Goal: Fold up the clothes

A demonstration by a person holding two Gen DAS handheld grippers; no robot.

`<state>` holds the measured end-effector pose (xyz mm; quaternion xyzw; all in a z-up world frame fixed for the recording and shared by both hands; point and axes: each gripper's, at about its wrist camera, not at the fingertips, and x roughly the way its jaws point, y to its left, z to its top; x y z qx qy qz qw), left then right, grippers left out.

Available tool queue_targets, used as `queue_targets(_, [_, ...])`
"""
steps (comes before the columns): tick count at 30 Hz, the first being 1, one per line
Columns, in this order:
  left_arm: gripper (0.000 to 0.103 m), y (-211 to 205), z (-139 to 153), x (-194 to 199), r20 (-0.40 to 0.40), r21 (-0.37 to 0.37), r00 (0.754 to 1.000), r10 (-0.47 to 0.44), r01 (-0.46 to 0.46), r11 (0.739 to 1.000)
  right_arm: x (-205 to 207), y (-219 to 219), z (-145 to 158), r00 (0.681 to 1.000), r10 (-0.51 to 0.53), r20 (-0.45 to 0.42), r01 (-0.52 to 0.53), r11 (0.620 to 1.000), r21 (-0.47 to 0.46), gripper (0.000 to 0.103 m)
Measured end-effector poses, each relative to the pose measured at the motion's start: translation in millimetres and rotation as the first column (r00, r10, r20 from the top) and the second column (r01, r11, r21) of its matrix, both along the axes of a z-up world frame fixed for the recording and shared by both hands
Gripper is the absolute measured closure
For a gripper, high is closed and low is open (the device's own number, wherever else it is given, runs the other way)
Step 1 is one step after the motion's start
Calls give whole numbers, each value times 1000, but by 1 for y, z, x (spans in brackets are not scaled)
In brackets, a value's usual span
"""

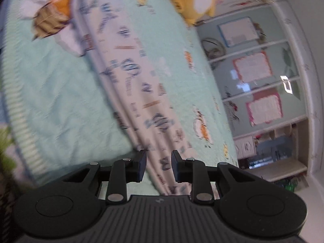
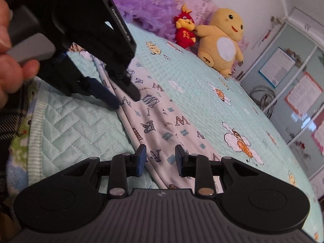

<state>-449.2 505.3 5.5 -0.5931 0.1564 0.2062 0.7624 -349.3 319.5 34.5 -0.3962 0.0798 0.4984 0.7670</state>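
A white garment printed with blue letters (image 2: 160, 121) lies as a long folded strip on the mint bedspread (image 2: 192, 77). It also shows in the blurred left wrist view (image 1: 131, 77). My left gripper (image 1: 158, 166) is open, its jaws either side of the strip's near end. In the right wrist view the left gripper (image 2: 126, 101) points down at the strip's far part, jaws apart. My right gripper (image 2: 160, 160) is open over the strip's near end, holding nothing.
A yellow plush toy (image 2: 220, 42) and a red plush toy (image 2: 185, 32) sit at the bed's far side by a purple feathery pillow (image 2: 145, 4). A wardrobe with glass doors (image 2: 293, 85) stands to the right. The bed's striped edge (image 2: 36, 125) is at the left.
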Motion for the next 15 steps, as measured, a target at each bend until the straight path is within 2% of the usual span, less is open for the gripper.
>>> queue_targets(2, [77,2,0,-4,-1,-13,1000,27,-27,1000,2,4,-1,1000,4,11,-4,1000,-18,77])
queue_targets(11, [75,5,-1,-7,-2,-52,999,50,-50,997,-1,8,-11,996,64,65,-59,996,-70,77])
queue_targets(15, [74,4,0,-6,-5,-49,999,46,-46,998,-6,10,-19,987,103,122,-91,991,-102,78])
